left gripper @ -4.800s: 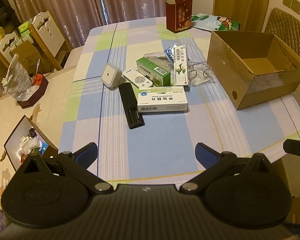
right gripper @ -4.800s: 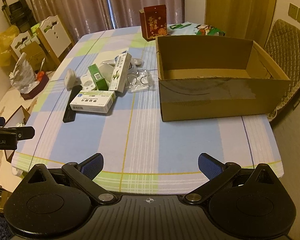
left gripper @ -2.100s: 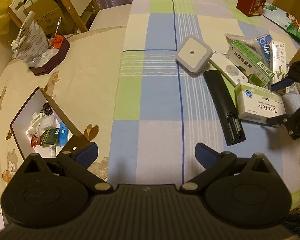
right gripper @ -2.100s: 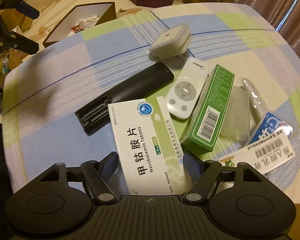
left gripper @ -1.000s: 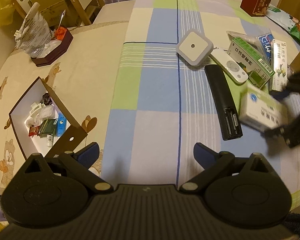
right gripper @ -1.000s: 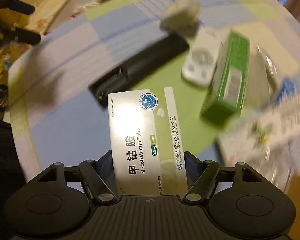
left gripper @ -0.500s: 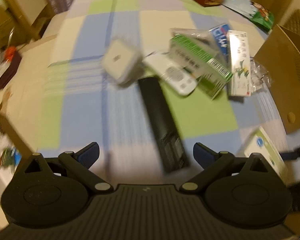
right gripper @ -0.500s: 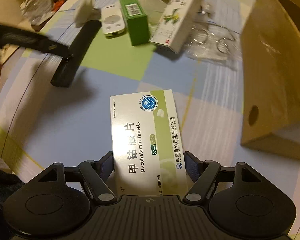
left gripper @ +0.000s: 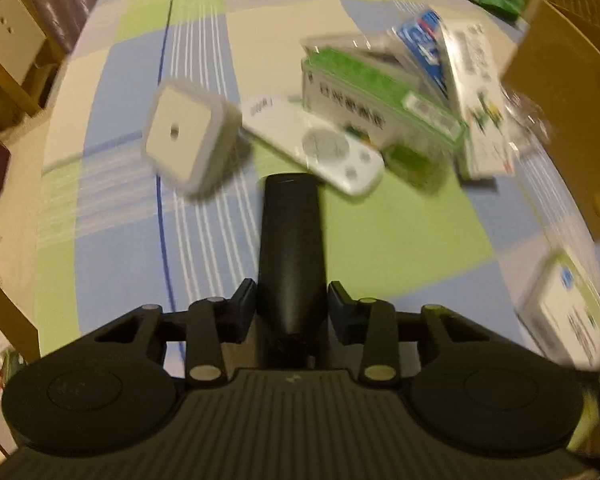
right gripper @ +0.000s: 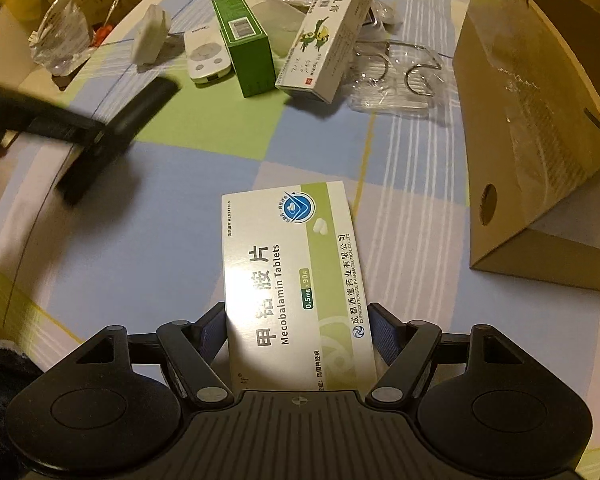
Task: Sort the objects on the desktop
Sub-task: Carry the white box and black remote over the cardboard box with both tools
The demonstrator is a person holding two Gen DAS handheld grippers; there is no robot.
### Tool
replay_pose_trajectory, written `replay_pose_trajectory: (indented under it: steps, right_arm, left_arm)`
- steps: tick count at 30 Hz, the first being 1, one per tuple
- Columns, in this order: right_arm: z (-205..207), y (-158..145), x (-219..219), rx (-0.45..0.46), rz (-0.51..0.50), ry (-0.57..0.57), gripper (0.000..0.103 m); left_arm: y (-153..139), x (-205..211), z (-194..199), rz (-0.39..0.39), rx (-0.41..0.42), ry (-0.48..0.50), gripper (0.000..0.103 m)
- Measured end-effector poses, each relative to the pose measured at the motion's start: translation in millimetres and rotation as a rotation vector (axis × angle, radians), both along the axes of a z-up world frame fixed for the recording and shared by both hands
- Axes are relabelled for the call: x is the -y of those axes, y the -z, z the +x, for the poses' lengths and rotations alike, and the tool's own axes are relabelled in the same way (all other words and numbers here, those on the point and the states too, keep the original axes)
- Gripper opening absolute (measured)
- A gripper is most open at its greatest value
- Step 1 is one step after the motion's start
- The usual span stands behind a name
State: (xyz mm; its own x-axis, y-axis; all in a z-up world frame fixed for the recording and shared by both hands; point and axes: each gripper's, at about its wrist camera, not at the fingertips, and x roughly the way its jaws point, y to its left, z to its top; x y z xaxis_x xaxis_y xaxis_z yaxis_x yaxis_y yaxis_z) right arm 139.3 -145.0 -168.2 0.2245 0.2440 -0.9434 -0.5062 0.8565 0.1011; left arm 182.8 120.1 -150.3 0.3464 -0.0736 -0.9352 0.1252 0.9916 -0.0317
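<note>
On the desk (left gripper: pixel 148 264) with its checked cloth, the left gripper (left gripper: pixel 291 307) is pinched onto the near end of the black remote (left gripper: pixel 291 240), which points away toward the clutter. To its left lies a white square night-light (left gripper: pixel 184 136); just beyond the remote's tip rest a white remote (left gripper: pixel 320 146), a green medicine box (left gripper: pixel 380 116) and a long white box (left gripper: pixel 480 96), all blurred. Farther right, the right gripper (right gripper: pixel 300 332) clamps a Mecobalamin Tablets box (right gripper: pixel 292 276) by its sides, above the cloth. At the far right stands the cardboard box (right gripper: pixel 540 120); its outer wall faces the camera, so I cannot tell what it contains.
</note>
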Motion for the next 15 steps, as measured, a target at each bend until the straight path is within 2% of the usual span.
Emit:
replay_pose_trajectory:
  steps: [2, 3, 7, 8, 9, 10, 11, 15]
  right_arm:
    - [1, 2, -11, 0.0, -0.001, -0.005, 0.073]
    - [3, 3, -19, 0.003, -0.001, -0.008, 0.079]
    - [-1, 4, -27, 0.033, -0.028, -0.001, 0.08]
    - [-2, 4, -29, 0.042, -0.037, 0.0, 0.079]
    - [-2, 5, -31, 0.049, -0.045, 0.002, 0.071]
    - [-2, 4, -30, 0.049, -0.042, 0.01, 0.071]
    - [-2, 4, -30, 0.05, -0.04, 0.017, 0.071]
    - [-2, 0, -20, 0.008, 0.04, 0.111, 0.07]
  left_arm:
    - [0, -3, -11, -0.003, -0.012, 0.027, 0.034]
    - [0, -3, -14, 0.002, -0.014, 0.035, 0.035]
    - [5, 4, -9, 0.039, 0.003, 0.087, 0.048]
    - [6, 7, -7, 0.041, 0.01, 0.105, 0.048]
    - [6, 8, -5, 0.041, 0.013, 0.119, 0.046]
    - [5, 9, -5, 0.037, 0.014, 0.129, 0.037]
    - [4, 10, -5, 0.033, 0.01, 0.136, 0.034]
    - [0, 7, -11, 0.0, -0.014, 0.15, 0.033]
